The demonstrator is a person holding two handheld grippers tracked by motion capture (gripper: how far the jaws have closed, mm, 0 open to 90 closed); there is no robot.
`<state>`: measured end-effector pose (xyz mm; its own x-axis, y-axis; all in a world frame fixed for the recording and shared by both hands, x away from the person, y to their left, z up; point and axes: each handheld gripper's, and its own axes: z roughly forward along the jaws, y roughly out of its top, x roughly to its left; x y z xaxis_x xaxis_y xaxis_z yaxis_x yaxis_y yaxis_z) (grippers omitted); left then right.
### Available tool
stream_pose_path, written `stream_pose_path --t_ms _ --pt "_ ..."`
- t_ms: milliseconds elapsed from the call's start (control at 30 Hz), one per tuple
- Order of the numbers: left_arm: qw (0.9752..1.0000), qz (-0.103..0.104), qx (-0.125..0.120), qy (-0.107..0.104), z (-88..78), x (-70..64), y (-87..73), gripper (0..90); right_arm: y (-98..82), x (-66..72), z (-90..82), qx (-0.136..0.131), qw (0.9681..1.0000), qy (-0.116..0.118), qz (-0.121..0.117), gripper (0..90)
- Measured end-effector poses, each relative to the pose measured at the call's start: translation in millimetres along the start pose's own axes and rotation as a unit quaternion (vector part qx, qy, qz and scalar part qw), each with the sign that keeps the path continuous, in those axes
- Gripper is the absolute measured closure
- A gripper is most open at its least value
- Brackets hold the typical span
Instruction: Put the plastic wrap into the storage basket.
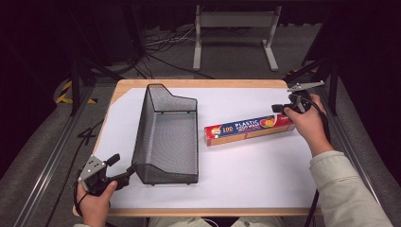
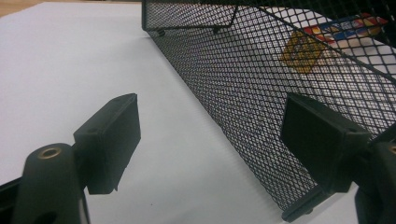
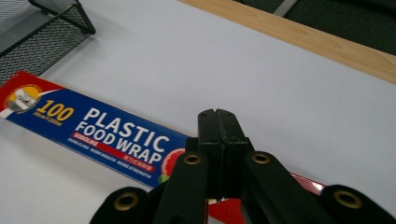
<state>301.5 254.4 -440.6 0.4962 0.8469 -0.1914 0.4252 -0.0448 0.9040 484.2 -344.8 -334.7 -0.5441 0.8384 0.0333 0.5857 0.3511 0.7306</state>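
Right gripper (image 3: pixel 218 119): jaws pressed flat together with nothing between them, hovering over the near end of the box; in the high view it sits at the box's right end, by the table's right edge.
Left gripper (image 2: pixel 210 140): jaws spread wide and holding nothing, one pad on open paper, the other right against the basket's mesh wall at its near corner.
Plastic wrap box (image 1: pixel 249 129): lying flat on the white sheet, just right of the basket and apart from it, label up, slanting a little toward the far right.
Mesh basket (image 1: pixel 166 137): black wire, standing on the sheet left of centre; no goods show inside it through the mesh.
Done so far: as judged, only the approach — both grippers are in position, one at each thing.
Left to do: likely everything that counts — the box is not gripped, not lifted and not in the basket, and the basket is not clamped.
Table (image 1: pixel 198 83): wooden edge showing around the white sheet.
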Motion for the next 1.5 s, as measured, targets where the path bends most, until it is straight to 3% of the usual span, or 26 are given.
stream_pose_path --t_ms 500,833,1000,1167,1500 --pt "0.9999 0.007 0.011 0.001 -5.7 -0.1 -4.8 21.4 -8.0 -31.5 28.2 0.031 0.9984 -0.022 0.042 90.0" --pt "0.9997 0.019 0.016 0.007 -11.5 -0.2 -8.4 21.7 -10.4 -41.4 46.5 0.071 0.9956 -0.044 0.042 90.0" --pt "0.9996 0.019 0.019 0.01 -14.1 -0.4 -10.2 21.7 -11.1 -46.8 55.8 0.092 0.9933 -0.062 0.033 90.0" --pt "0.9996 0.019 0.018 0.012 -15.1 -0.7 -10.3 21.7 -7.4 -47.8 66.5 0.123 0.9886 -0.085 0.013 90.0" --pt "0.9997 0.018 0.015 0.012 -13.4 0.5 -10.0 21.2 -6.8 -49.8 65.9 0.166 0.9821 -0.069 0.055 90.0"
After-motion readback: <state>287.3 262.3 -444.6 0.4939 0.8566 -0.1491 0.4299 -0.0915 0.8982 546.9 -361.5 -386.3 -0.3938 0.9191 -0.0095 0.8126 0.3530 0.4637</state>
